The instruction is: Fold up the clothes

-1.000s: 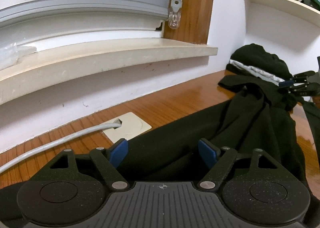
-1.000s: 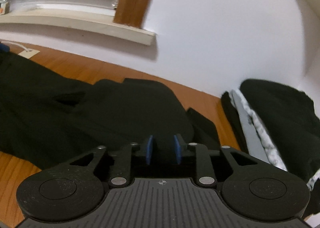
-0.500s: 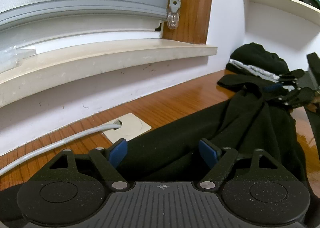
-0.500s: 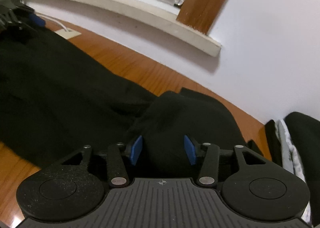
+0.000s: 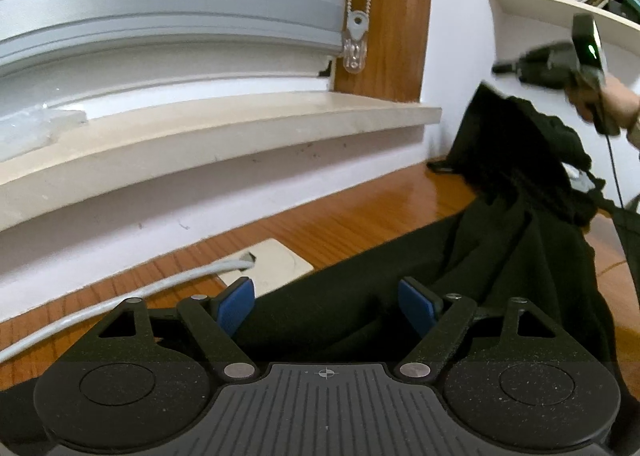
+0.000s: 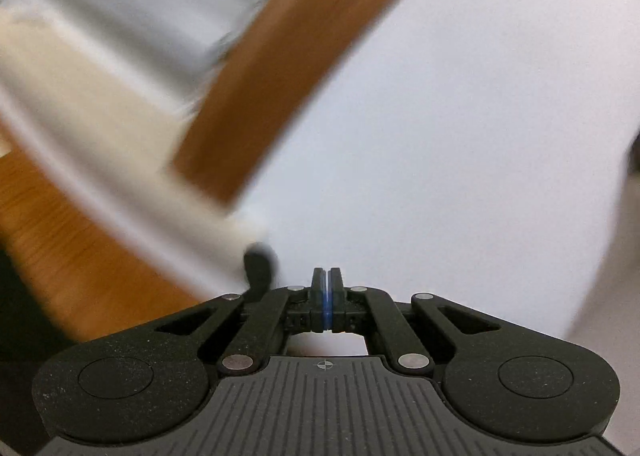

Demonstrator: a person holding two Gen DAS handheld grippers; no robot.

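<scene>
While raising the far end of the black garment (image 5: 360,296) off the desk (image 5: 360,224), keep the lift slow and straight, drawing the cloth taut without dragging the near end along. Pin that near end first: left tool (image 5: 326,302) spread wide, low over the garment, blue pads (image 5: 236,302) on either side of the cloth and pressing on nothing, so close down on the hem before pulling further. Then carry the raised end over towards the near one, match edge to edge, lay down and smooth. Judged an early stage: bulk of the garment crumpled across the desk from under the left tool to the far right, no neat fold yet

Right tool (image 5: 502,67), gripped by a hand (image 5: 600,100), up in the air by the wall, shut, having just been closing. Seen from the left wrist only: a peak of black cloth standing right under its tip, blurred, so cannot tell whether pinched or merely close; also the window sill (image 5: 220,136), a white cable (image 5: 120,304) running to a plate on the desk, and a shelf (image 5: 560,0) of books above. Seen from the right wrist only: pads pressed together, a thin blue line and no cloth visible between, just a dark scrap (image 6: 260,264) beside one finger; beyond that a smeared wall (image 6: 440,96) and a wooden window frame (image 6: 300,56), little of the garment. Worth checking the pinch before going higher, for fear of losing a thin edge
</scene>
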